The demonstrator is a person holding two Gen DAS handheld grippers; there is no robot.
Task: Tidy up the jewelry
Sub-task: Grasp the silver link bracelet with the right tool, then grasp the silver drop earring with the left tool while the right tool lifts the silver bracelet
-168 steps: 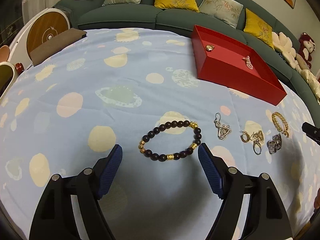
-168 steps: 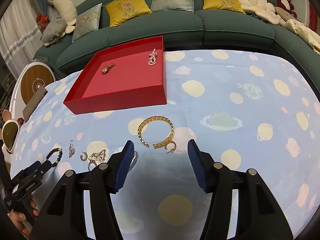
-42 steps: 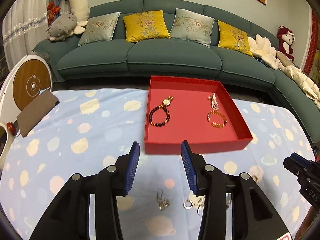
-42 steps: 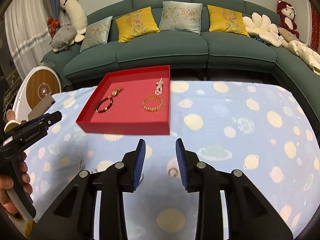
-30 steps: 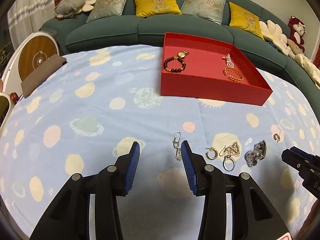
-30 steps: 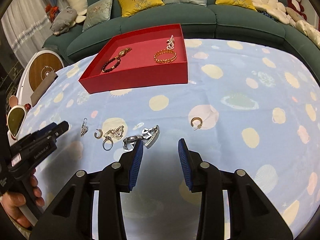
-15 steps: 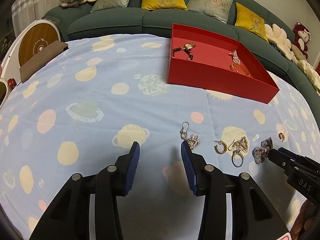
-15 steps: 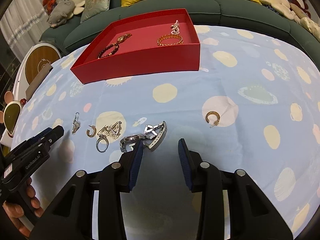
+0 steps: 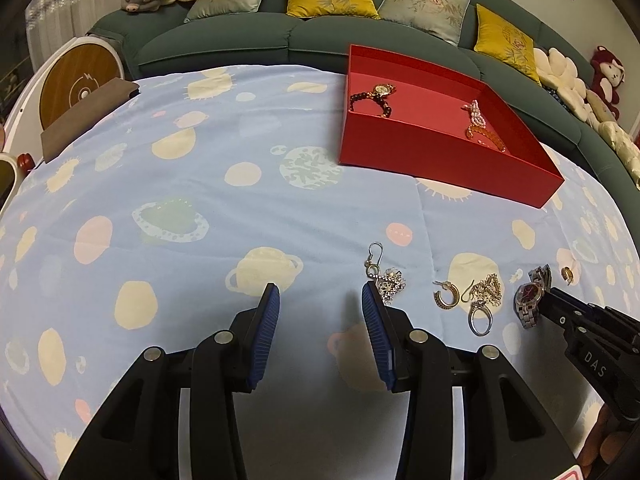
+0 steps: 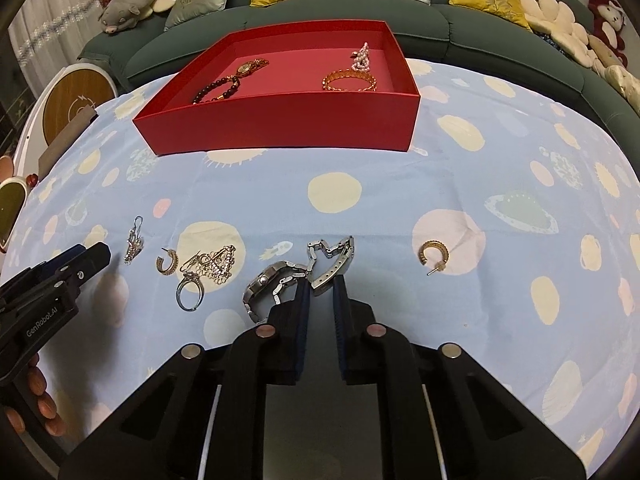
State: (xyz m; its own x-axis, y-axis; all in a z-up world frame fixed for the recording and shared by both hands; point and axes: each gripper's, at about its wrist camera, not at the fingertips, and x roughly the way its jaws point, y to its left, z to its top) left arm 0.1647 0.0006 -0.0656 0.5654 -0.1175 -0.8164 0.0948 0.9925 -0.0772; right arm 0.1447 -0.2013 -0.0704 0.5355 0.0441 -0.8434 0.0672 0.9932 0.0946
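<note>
1. I am closing the right gripper (image 10: 320,286) on the silver watch (image 10: 296,276). The folded clasp end of its band is sitting between the jaws, and the pads are nearly together on it.
2. The watch is lying on the blue patterned surface (image 10: 360,160), its case at about 9 o'clock from my fingertips. The rest of the band is trailing loose beside the case.
3. I am holding the left gripper (image 9: 320,312) part spread and pinching nothing. The dangling earring (image 9: 382,274) is lying just beside its right pad (image 9: 374,332).
4. The red tray (image 10: 280,120) is standing at 12 o'clock, well apart. It is carrying the beaded bracelet (image 10: 214,90), the gold bangle (image 10: 350,80) and two smaller pieces.
5. Risks I am noting:
 - The grip is catching only one end of the band, so the heavy case may swing on lifting and pull the links out.
 - The hanging band may snag the ring (image 10: 190,292) and chain cluster (image 10: 214,264) lying near at 9 o'clock.
 - The left pad may nudge the dangling earring before I am bracketing it.
 - The gold hoop (image 10: 434,254) at 2 o'clock is lying apart and may get overlooked.
</note>
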